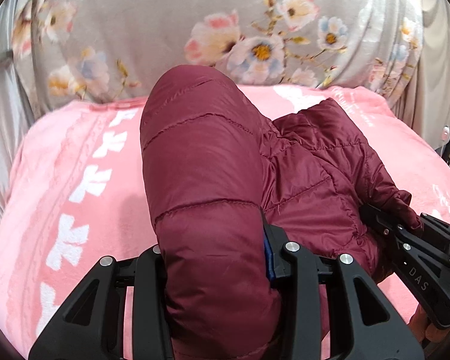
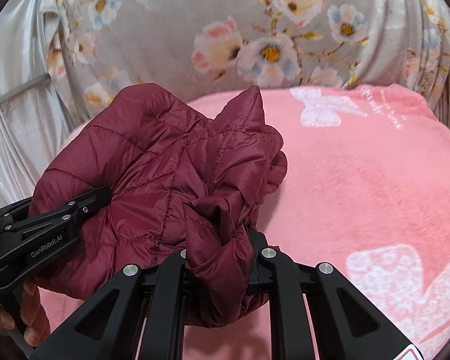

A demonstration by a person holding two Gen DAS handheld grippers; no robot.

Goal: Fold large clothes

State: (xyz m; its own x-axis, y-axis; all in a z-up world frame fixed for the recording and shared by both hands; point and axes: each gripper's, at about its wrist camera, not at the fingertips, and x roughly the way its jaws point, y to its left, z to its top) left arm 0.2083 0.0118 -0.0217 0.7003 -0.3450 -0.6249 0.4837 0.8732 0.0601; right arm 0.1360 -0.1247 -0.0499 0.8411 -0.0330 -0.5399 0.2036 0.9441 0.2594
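Note:
A maroon quilted puffer jacket [image 1: 309,168] is held bunched above a pink blanket [image 1: 75,180]. My left gripper [image 1: 216,258] is shut on a thick padded fold of the jacket that rises up the middle of the left wrist view. My right gripper [image 2: 219,255] is shut on a gathered, crumpled edge of the jacket [image 2: 165,162]. The right gripper also shows in the left wrist view [image 1: 411,240] at the lower right, and the left gripper shows in the right wrist view [image 2: 60,219] at the left, both clamped on the jacket.
The pink blanket [image 2: 360,180] with white bow patterns covers the bed. A grey floral cloth [image 1: 195,30] stands behind it. Pale curtain fabric [image 2: 15,90] hangs at the left. A hand [image 2: 30,315] holds the left gripper's handle.

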